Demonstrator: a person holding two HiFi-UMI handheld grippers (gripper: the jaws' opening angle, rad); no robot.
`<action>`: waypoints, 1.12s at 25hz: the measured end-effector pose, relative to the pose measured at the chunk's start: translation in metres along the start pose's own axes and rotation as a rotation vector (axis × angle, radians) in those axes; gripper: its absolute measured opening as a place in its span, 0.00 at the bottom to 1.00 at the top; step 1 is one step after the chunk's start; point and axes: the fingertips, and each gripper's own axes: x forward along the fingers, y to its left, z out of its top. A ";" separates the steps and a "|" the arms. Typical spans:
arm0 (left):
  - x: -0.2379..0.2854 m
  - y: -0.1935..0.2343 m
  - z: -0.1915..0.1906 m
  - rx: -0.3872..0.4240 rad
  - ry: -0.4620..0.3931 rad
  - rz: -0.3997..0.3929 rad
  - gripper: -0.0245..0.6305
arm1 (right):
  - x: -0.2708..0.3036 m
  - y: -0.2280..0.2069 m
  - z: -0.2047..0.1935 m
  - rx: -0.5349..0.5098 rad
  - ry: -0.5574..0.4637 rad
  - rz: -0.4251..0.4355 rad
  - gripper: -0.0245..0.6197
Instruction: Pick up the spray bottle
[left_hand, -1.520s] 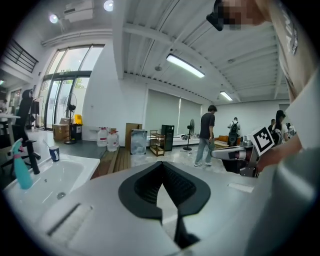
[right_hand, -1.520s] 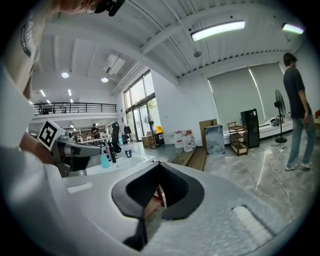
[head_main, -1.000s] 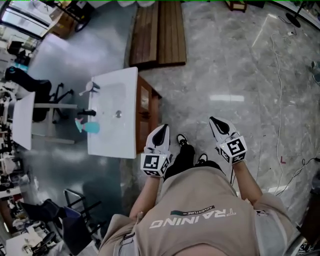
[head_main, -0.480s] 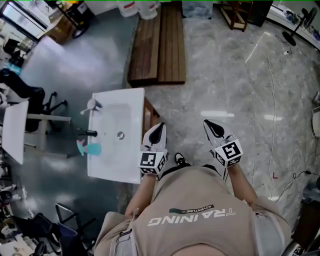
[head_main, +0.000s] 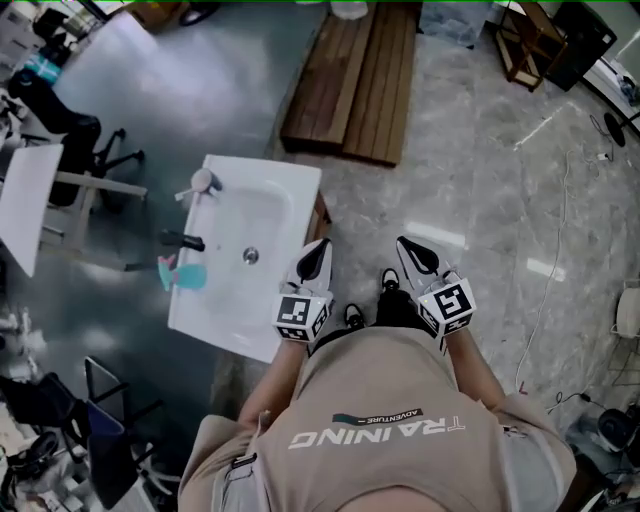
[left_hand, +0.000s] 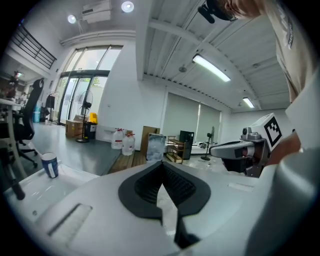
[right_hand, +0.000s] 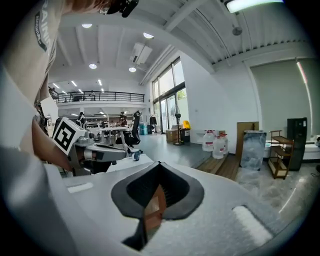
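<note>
The teal spray bottle (head_main: 184, 274) stands on the left rim of a white sink (head_main: 285, 205), beside a black faucet (head_main: 186, 241). My left gripper (head_main: 320, 248) hovers at the sink's right edge, shut and empty, well to the right of the bottle. In its own view the left gripper (left_hand: 162, 164) shows its pads meeting, and the bottle is not in sight there. My right gripper (head_main: 405, 245) is over the floor right of the sink, also shut with nothing in it. The right gripper (right_hand: 159, 165) points past the sink's corner.
A white cup with a blue band (head_main: 203, 181) sits at the sink's far left corner and shows again as the cup (left_hand: 50, 165). Wooden platform (head_main: 355, 75) lies beyond the sink. Office chair (head_main: 75, 130) and white table (head_main: 25, 205) stand to the left. Water jugs (right_hand: 215, 141) stand far ahead.
The person has stepped closer to the sink. Both grippers moved forward together, still shut; the left one now reaches the sink's right edge.
</note>
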 end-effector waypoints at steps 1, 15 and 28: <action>-0.002 0.007 -0.002 -0.011 0.005 0.033 0.06 | 0.008 0.001 0.000 -0.001 0.009 0.032 0.04; -0.001 0.095 0.023 -0.141 -0.029 0.506 0.06 | 0.144 -0.007 0.051 -0.113 0.016 0.529 0.04; -0.077 0.105 0.009 -0.243 -0.016 0.905 0.06 | 0.188 0.083 0.038 -0.173 0.087 0.982 0.04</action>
